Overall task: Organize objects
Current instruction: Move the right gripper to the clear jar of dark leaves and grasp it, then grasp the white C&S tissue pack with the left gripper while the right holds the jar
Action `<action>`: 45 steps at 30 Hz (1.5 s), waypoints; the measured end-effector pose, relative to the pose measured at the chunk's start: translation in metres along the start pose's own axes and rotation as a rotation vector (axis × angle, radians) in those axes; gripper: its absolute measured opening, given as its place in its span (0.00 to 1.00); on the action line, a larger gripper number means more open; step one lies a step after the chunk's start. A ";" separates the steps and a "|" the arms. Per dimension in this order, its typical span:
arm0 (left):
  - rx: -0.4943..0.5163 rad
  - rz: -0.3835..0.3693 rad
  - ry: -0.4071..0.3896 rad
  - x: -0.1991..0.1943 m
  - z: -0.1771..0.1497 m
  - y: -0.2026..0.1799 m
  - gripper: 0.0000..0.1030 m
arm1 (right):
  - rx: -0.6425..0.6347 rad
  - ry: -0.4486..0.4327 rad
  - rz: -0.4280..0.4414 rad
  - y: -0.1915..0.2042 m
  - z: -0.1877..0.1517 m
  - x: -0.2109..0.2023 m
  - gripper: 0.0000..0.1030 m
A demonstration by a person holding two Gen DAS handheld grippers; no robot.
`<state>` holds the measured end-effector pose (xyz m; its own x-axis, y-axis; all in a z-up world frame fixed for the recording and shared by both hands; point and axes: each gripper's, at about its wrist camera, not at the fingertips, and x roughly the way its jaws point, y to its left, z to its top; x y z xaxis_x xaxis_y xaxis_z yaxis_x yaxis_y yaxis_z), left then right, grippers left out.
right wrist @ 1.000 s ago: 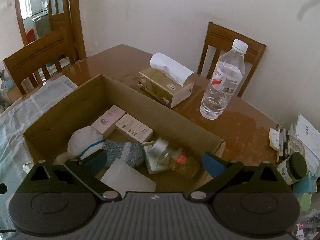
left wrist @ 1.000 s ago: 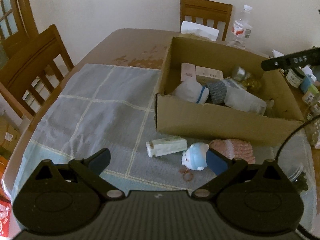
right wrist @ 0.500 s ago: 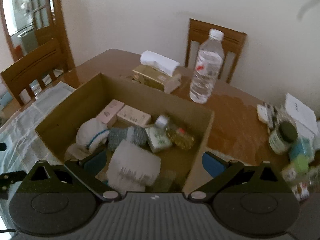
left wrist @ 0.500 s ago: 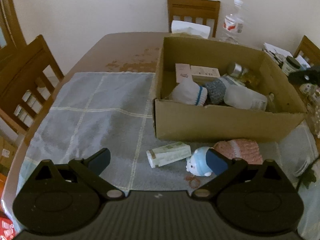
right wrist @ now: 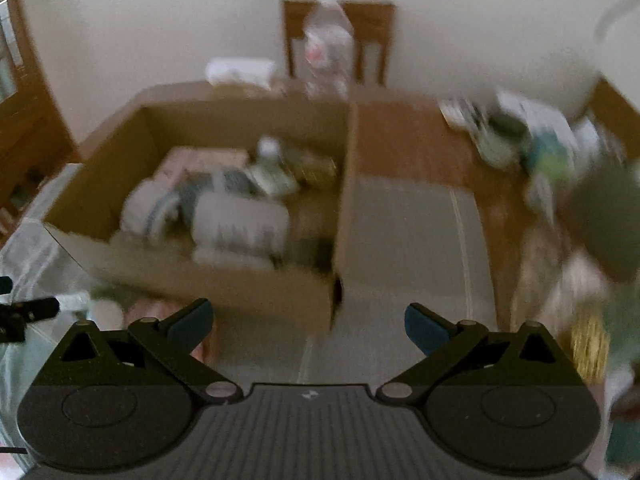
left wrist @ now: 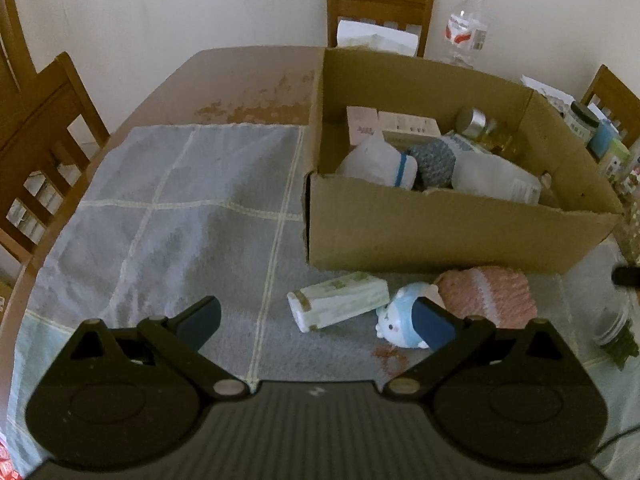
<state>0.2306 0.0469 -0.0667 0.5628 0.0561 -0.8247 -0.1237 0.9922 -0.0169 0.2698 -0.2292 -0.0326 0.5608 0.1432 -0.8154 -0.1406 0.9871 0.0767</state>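
A cardboard box (left wrist: 440, 232) stands on a blue-grey cloth (left wrist: 180, 208) and holds several items: small cartons, rolled socks, a white pouch, a bottle. In front of it lie a pale green carton (left wrist: 340, 306), a blue-and-white toy figure (left wrist: 400, 322) and a pink knitted item (left wrist: 488, 294). My left gripper (left wrist: 316, 320) is open and empty, just short of the carton and toy. My right gripper (right wrist: 308, 322) is open and empty, near the box's (right wrist: 224, 280) front right corner; that view is blurred.
A tissue box (left wrist: 376, 38) and a water bottle (left wrist: 466, 28) stand behind the box. Jars and small packages (left wrist: 600, 140) crowd the table's right side. Wooden chairs (left wrist: 44, 128) stand at the left and back. A jar (left wrist: 616, 328) lies at the right.
The right gripper has pulled back and right from above the box to its front right corner. The left gripper has shifted slightly, staying open over the cloth.
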 end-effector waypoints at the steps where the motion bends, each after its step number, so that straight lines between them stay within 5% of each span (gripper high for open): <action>1: -0.002 -0.002 0.004 0.001 -0.001 0.001 0.98 | 0.031 0.016 -0.007 -0.003 -0.009 0.001 1.00; 9: 0.006 -0.010 0.011 0.002 -0.002 0.006 0.98 | 0.199 0.100 -0.112 -0.024 -0.061 -0.001 1.00; 16: 0.012 -0.006 0.013 0.002 -0.002 0.008 0.98 | 0.344 0.182 -0.011 -0.035 -0.069 0.022 1.00; 30: 0.004 0.010 0.023 0.006 0.001 0.013 0.98 | 0.189 0.155 0.024 -0.004 -0.025 0.067 1.00; 45: -0.012 -0.025 0.052 0.058 0.022 0.005 0.98 | 0.004 0.179 -0.101 0.026 -0.035 0.080 1.00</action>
<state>0.2804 0.0575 -0.1026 0.5230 0.0248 -0.8520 -0.1198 0.9918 -0.0447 0.2823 -0.1946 -0.1162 0.4180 0.0286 -0.9080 -0.0875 0.9961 -0.0089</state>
